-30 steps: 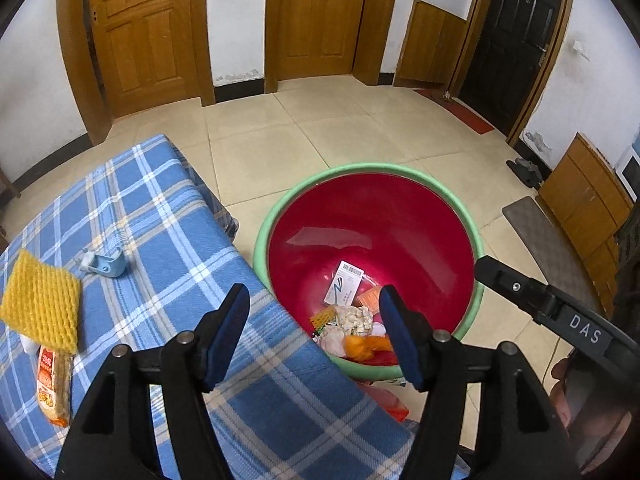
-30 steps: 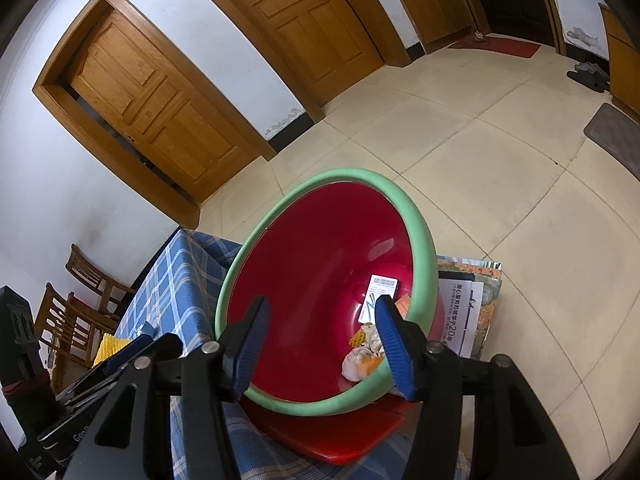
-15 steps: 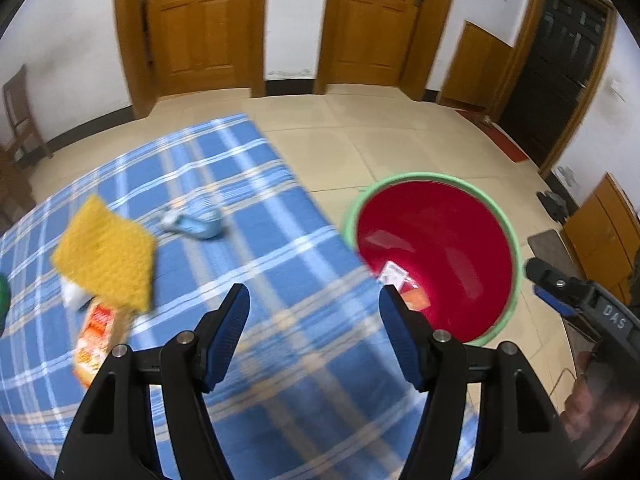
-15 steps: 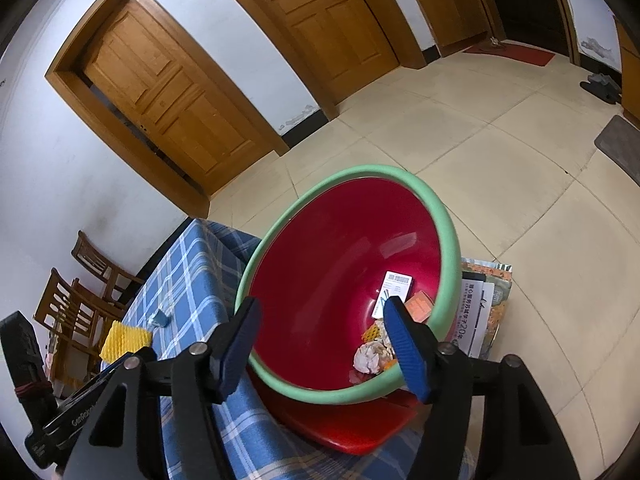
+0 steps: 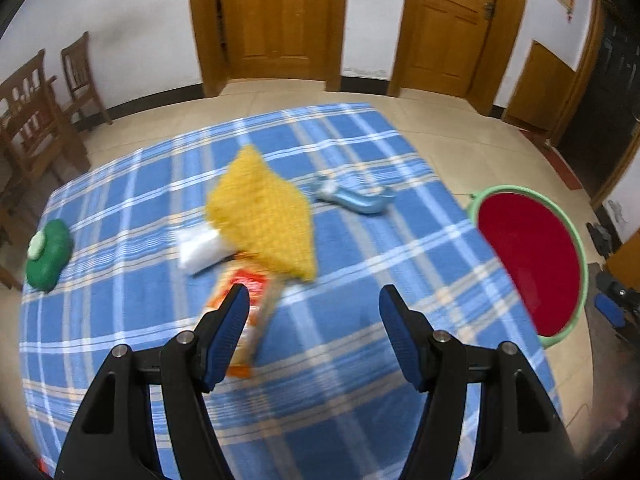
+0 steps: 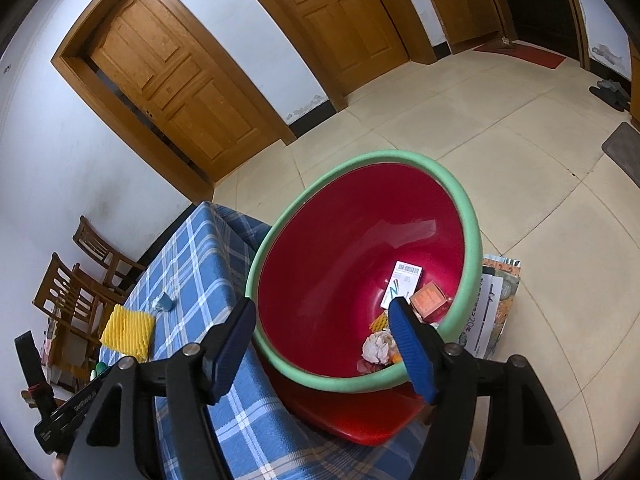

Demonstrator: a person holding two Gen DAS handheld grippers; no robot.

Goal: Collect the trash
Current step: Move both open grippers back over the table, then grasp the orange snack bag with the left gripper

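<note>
The left gripper (image 5: pixel 314 306) hangs over the desk (image 5: pixel 360 360) with its jaws apart and nothing between them; the right gripper (image 6: pixel 322 320) has just been opening, its jaws apart over the basin (image 6: pixel 472 232), empty too; on the blue checked cloth near the left gripper lie five things: one orange snack wrapper (image 5: pixel 250 304) just beside the left finger, one yellow foam net (image 5: pixel 264 216) overlapping it, one white crumpled piece (image 5: pixel 200 250) touching the net, one pale blue object (image 5: pixel 356 199) further off, and one green lump with a white disc (image 5: pixel 47 256) well apart at the cloth's edge; the red basin with a green rim stands beside the desk, holding one white card with a barcode (image 6: pixel 402 289), one orange box (image 6: pixel 430 300), and a crumpled wad (image 6: pixel 378 350); printed paper (image 6: pixel 488 312) lies under it, its writing too small to read; two wooden chairs (image 5: pixel 36 112) stand by the wall.
</note>
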